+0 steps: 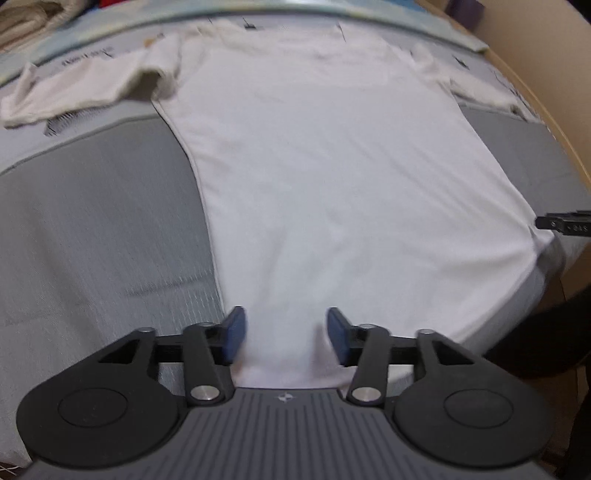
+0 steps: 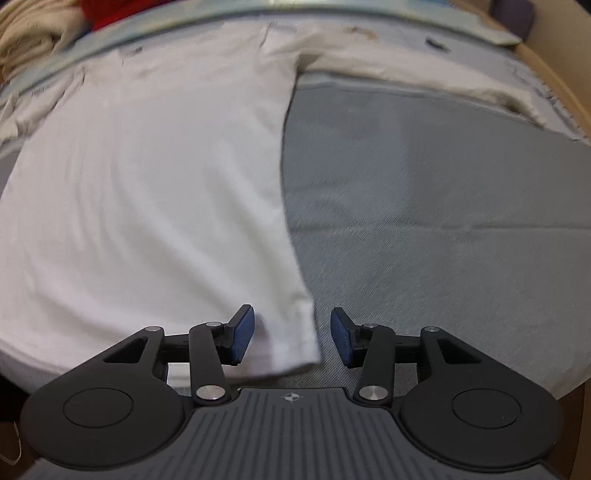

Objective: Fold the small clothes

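Note:
A white T-shirt point(image 1: 325, 177) lies flat on a grey mat, collar far, hem near me, sleeves spread at the far left and right. My left gripper point(image 1: 284, 334) is open, its blue pads on either side of the hem's left corner. The shirt also fills the left half of the right wrist view point(image 2: 147, 206). My right gripper point(image 2: 292, 338) is open, its blue pads on either side of the hem's right corner. The tip of the right gripper point(image 1: 565, 223) shows at the right edge of the left wrist view.
The grey mat point(image 2: 443, 206) covers the table. A wooden edge point(image 1: 546, 74) runs along the right. A pile of beige and red clothes point(image 2: 33, 33) lies at the far left.

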The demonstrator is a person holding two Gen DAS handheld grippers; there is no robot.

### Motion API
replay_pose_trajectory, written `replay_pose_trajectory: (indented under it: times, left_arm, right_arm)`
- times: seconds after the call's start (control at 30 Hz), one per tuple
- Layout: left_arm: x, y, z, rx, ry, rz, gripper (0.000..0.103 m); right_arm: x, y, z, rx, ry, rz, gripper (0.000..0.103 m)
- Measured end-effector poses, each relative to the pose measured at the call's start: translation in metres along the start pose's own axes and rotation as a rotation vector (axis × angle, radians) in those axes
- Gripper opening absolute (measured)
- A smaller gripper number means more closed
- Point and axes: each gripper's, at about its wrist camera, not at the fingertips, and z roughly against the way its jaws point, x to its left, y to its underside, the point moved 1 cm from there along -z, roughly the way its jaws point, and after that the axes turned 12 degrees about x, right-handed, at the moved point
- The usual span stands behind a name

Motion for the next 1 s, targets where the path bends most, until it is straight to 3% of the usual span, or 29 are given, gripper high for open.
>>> replay_pose_trajectory:
  times: [0.1,0.27,0.37,0.43,0.77,1.0]
  left_arm:
    - [0.001,-0.001,0.008,-0.042,-0.026,0.013,0.070]
    - [0.007,-0.012,0.025,-0.163,-0.009,0.084,0.074]
    - [0.006,-0.023,0.040,-0.290,-0.007,0.105,0.083]
    - [0.003,-0.025,0.048,-0.349,-0.008,0.106,0.083]
    - [-0.004,-0.043,0.049,-0.425,-0.044,0.115,0.083]
    - [0.001,-0.059,0.051,-0.457,-0.022,0.138,0.083]
  right_arm:
    - [-0.003,-0.001,0.009,-0.083,0.014,-0.012,0.048]
    - [-0.011,-0.007,0.038,-0.244,0.015,-0.072,0.048]
    - [-0.011,-0.007,0.063,-0.363,0.004,-0.108,0.056]
    - [-0.012,-0.009,0.071,-0.404,0.010,-0.136,0.062]
    - [0.013,-0.038,0.077,-0.445,-0.007,-0.143,0.062]
    - [0.029,-0.054,0.074,-0.420,-0.009,-0.155,0.062]
